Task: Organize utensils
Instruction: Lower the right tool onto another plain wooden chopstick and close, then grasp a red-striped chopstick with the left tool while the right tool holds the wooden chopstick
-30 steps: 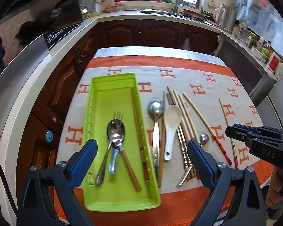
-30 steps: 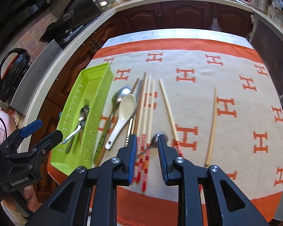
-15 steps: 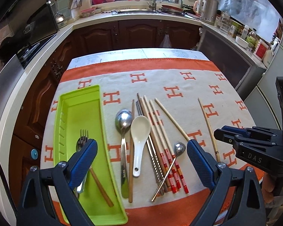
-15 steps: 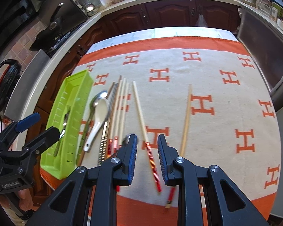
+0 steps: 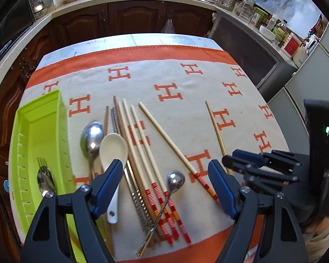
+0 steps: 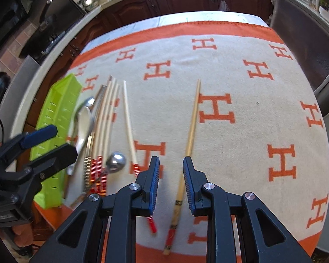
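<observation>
Loose utensils lie in a row on the orange-and-cream cloth (image 5: 168, 74) covering the table. From the left: big steel spoon (image 5: 91, 136), white ceramic spoon (image 5: 113, 148), a brown chopstick, a ridged metal pair (image 5: 131, 188), then several red-banded chopsticks (image 5: 162, 197) side by side. A small steel spoon (image 5: 175, 180) rests across their near ends, bowl to the far side, handle running near-left. One red-banded chopstick (image 5: 173, 149) lies angled apart to the right. A single bamboo chopstick (image 6: 192, 129) lies well apart, further right.

Green tray (image 5: 40, 131) sits at the left edge of the cloth; a fork and spoon (image 5: 45, 180) lie inside its near half.

My left tongs (image 5: 165, 184) point steeply down over the near ends of the chopstick bundle. Jaws are wide but closing; the small spoon and banded chopstick ends sit between the pads, neither pad touching anything.

My right tongs (image 6: 171, 183) also tilt steeply down, just right of the left ones. Jaws stand at a narrow gap and straddle the bamboo chopstick's shaft near its decorated end; pads appear clear of it, nothing gripped. The angled chopstick's red tip shows just left of the left pad.

A bit of my hand (image 5: 318, 230) shows under the right tool body.
</observation>
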Demonstrator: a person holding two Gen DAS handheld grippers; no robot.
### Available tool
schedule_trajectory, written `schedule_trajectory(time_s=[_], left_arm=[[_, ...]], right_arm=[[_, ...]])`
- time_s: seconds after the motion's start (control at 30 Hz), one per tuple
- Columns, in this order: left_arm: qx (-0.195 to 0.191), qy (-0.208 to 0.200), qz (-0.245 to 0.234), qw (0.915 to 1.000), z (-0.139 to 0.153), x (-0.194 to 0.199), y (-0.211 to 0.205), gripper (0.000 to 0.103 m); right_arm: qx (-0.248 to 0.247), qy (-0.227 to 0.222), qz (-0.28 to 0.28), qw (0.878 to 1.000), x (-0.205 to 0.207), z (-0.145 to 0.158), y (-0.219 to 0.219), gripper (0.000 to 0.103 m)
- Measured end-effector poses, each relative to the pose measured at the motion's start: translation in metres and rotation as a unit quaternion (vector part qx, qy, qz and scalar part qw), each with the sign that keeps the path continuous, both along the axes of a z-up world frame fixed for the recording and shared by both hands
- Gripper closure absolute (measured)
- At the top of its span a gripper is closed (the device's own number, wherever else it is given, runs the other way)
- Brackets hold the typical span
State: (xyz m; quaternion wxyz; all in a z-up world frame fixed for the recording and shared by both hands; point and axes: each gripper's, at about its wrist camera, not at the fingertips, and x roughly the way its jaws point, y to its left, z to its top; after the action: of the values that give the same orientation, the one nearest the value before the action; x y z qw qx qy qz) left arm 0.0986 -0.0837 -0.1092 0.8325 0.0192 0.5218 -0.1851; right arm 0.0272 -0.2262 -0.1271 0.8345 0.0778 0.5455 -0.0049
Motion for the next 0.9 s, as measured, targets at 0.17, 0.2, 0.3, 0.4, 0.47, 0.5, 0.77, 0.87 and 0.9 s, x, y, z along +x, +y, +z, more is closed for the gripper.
schedule_trajectory(time_s=[0.17, 0.2, 0.3, 0.4, 0.47, 0.5, 0.77, 0.87, 0.9], left_arm=[[0.007, 0.020, 0.011, 0.9997, -0.012, 0.017, -0.016, 0.035], [0.011, 0.023, 0.015, 0.9996, -0.013, 0.020, -0.018, 0.035], [0.014, 0.038, 0.027, 0.9988, -0.020, 0.028, -0.026, 0.039], [0.017, 0.053, 0.042, 0.9976, -0.029, 0.035, -0.035, 0.039], [0.024, 0.057, 0.050, 0.9968, -0.035, 0.036, -0.040, 0.039], [0.033, 0.057, 0.055, 0.9963, -0.038, 0.037, -0.043, 0.039], [0.069, 0.063, 0.078, 0.9926, -0.055, 0.035, -0.053, 0.055], [0.077, 0.063, 0.078, 0.9920, -0.060, 0.035, -0.057, 0.064], [0.080, 0.061, 0.073, 0.9922, -0.061, 0.034, -0.059, 0.066]], right_arm=[[-0.040, 0.001, 0.014, 0.999, 0.000, -0.022, 0.005, 0.080], [-0.055, -0.003, 0.021, 0.998, -0.002, -0.024, 0.009, 0.082], [-0.095, -0.020, 0.029, 0.995, -0.006, -0.029, 0.015, 0.092], [-0.083, -0.031, 0.016, 0.996, -0.010, -0.029, 0.010, 0.096], [-0.057, -0.034, 0.001, 0.998, -0.012, -0.028, 0.001, 0.096], [-0.047, -0.035, -0.005, 0.998, -0.013, -0.027, -0.003, 0.097], [0.018, -0.035, -0.049, 0.998, -0.029, -0.023, -0.034, 0.097], [0.024, -0.034, -0.052, 0.998, -0.032, -0.024, -0.037, 0.097], [0.027, -0.034, -0.053, 0.998, -0.033, -0.024, -0.038, 0.097]])
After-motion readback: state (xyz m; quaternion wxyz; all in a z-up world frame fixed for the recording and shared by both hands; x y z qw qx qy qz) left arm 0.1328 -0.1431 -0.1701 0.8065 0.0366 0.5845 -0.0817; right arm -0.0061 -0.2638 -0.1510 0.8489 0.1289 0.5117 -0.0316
